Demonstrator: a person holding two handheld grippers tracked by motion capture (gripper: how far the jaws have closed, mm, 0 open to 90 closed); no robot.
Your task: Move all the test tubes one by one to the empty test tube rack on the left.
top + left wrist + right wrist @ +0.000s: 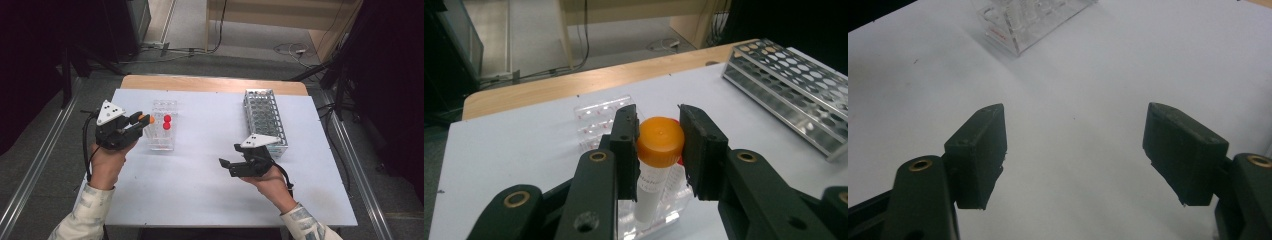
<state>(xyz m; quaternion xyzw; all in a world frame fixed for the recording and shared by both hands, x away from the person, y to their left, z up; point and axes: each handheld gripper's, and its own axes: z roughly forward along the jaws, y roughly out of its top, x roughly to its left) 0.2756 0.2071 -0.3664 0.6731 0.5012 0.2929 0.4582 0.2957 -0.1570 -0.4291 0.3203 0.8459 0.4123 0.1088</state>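
Left gripper view shows the left hand-held gripper [658,150] closed on the orange cap of a tube [659,142], one pad on each side of the cap, and the white body of the tube hangs below, over the near end of the clear rack [596,112]. In the high view the same hand-held gripper [141,121] holds the tube [146,119] just beside the left edge of the clear rack [163,131], where two tubes with red caps [167,122] stand.

I judge that the tube is out of its slot, or almost out, so the picking part seems done. What is left is to carry it to another place, perhaps to the metal rack [265,120] at the right side; no tube can be made out in it.

The right hand-held gripper [227,164] is wide open and holds nothing; it waits low over the bench [200,190], between the two racks.

The bench has a white top with a wooden strip at the far edge. Around it are a grey floor, cables, dark curtains and metal rails.
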